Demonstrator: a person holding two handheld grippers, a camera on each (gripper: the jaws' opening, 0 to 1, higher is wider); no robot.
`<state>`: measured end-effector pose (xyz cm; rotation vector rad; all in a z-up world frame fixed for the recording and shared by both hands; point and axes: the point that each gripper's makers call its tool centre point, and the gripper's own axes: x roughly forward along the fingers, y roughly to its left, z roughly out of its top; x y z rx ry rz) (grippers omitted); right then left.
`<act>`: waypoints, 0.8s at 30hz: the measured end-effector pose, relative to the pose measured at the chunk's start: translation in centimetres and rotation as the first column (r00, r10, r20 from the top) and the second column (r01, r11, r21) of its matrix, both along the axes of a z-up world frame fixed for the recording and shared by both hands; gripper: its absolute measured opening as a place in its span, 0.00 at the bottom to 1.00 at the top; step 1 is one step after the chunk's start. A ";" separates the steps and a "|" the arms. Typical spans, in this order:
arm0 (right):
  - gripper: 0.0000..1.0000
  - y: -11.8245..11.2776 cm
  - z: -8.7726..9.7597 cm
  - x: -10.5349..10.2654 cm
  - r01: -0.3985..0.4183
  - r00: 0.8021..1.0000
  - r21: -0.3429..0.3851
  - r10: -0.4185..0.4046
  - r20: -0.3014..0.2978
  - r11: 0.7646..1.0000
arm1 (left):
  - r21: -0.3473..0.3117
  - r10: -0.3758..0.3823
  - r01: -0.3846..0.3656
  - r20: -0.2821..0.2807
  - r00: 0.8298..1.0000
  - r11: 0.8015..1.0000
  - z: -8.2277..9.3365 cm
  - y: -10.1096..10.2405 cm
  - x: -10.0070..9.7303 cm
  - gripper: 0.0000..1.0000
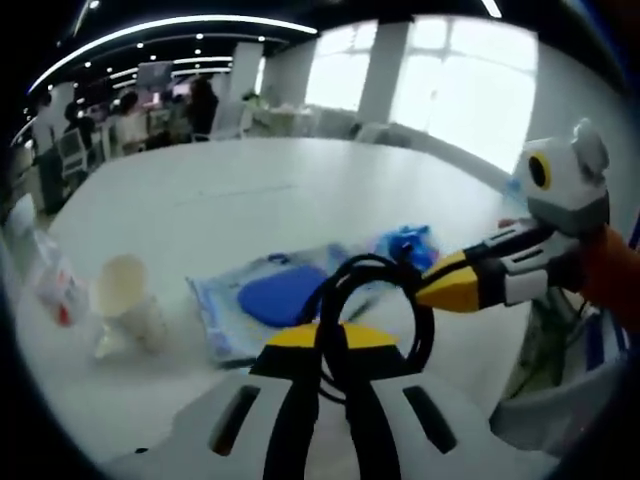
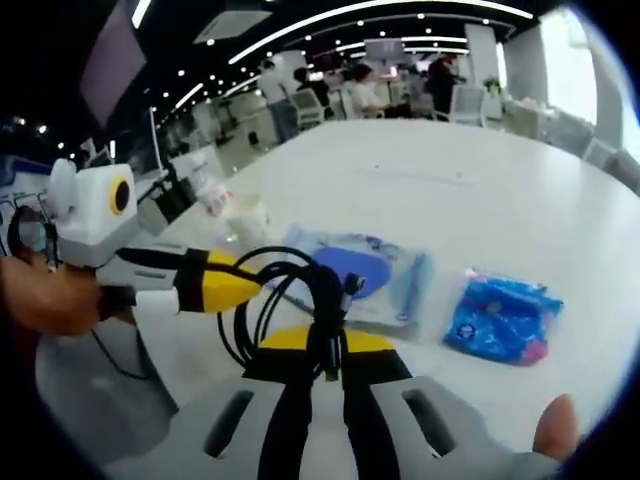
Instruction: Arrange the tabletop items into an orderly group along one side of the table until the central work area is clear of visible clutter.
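Left gripper [image 1: 333, 345]: its jaws are pinching together on a loop of the black cable [image 1: 372, 300], which is rising in a ring just above the fingertips.
Right gripper [image 2: 318, 350]: its jaws are closing narrowly on the same black cable [image 2: 290, 300]; the coils are bunching right at and above its tips.
Cable position: it is hanging between the two grippers, at the near edge of the white table [image 1: 250, 190].
Flat pouch [image 1: 270, 300]: a clear packet with a blue oval inside is lying on the table just beyond the cable.
Blue packet [image 2: 503, 315]: it is lying beside the flat pouch, apart from it.
Paper cup [image 1: 128, 300]: it is sitting on the table, well apart from the cable.
Small wrapper [image 1: 55, 280]: it is resting near the cup at the table's edge.
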<state>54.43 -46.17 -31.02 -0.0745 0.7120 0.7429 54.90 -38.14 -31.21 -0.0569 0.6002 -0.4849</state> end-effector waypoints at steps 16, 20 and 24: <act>0.09 -3.8 -0.6 -2.3 0.052 0.998 -0.006 -0.052 -0.021 0.999 | 0.008 -0.071 0.071 -0.020 0.997 0.997 -0.6 -3.8 -1.8 0.04; 0.09 -4.9 -0.8 -2.6 0.066 0.997 -0.005 -0.066 -0.027 0.998 | 0.008 -0.086 0.086 -0.026 0.996 0.996 -0.8 -5.0 -1.9 0.04; 0.09 -5.9 -1.1 -2.7 0.078 0.996 -0.004 -0.078 -0.034 0.997 | 0.008 -0.099 0.099 -0.031 0.995 0.995 -1.0 -5.9 -2.0 0.04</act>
